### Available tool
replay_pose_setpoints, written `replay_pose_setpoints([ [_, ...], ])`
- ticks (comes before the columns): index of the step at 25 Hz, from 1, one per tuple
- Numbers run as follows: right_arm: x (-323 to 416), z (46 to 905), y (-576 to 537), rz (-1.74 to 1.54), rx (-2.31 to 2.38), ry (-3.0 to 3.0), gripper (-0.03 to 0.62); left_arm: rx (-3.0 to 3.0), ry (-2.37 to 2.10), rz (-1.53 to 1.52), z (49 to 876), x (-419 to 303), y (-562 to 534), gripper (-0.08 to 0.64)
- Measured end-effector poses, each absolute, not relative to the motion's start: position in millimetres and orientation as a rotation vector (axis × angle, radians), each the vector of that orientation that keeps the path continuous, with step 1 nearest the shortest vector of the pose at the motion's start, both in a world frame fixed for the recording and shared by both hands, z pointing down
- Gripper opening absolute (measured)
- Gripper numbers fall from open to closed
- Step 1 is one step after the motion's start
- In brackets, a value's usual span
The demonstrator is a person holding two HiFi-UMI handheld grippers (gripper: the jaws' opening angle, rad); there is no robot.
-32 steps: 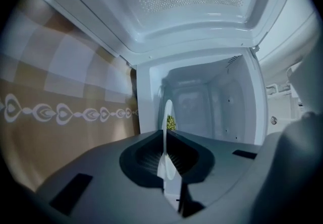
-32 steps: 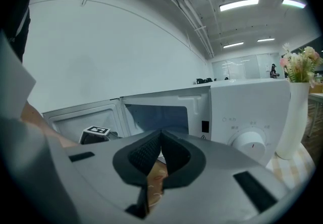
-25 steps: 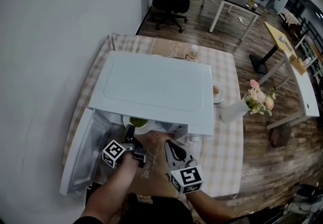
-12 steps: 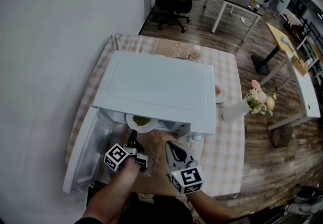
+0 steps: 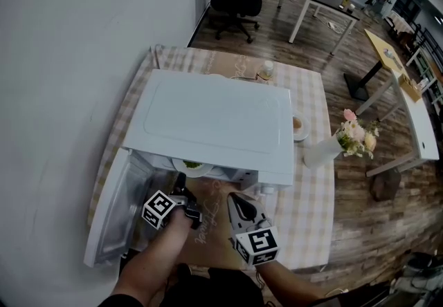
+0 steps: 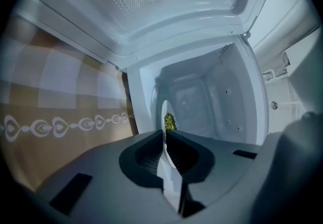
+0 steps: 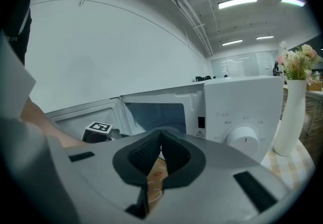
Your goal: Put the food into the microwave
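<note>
Your left gripper [image 5: 178, 187] is clamped on the near rim of a white plate [image 5: 185, 169], just right of the swung-open door [image 5: 111, 212]. The plate sits partly inside the mouth of the microwave [image 5: 208, 115] and carries a small heap of green food [image 6: 169, 122]. Treat the plate as rigid, smooth and breakable, and front-heavy when pinched by the rim. Hold it level, because the loose food could slide. The cavity looks otherwise empty. Your right gripper [image 5: 239, 207] hovers in front, jaws pressed together on nothing. Farther right, a white vase [image 5: 320, 153] holds flowers [image 5: 356, 134].
</note>
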State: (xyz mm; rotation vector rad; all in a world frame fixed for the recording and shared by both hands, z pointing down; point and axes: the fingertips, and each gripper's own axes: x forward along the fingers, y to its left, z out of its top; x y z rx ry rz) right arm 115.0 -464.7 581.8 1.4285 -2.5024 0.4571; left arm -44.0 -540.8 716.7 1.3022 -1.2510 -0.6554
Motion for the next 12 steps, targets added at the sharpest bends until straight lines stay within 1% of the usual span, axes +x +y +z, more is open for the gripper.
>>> replay_pose_setpoints([
  [7, 122.9, 583.0, -465.2, 0.461, 1.43, -2.493, 0.008, 1.337, -1.272, -0.656, 713.9, -45.0, -548.2, 0.031],
  [12, 121.7, 582.5, -462.3, 0.46, 1.426, -2.501, 0.008, 1.362, -1.255, -0.613, 707.3, -36.2, -532.5, 0.029],
])
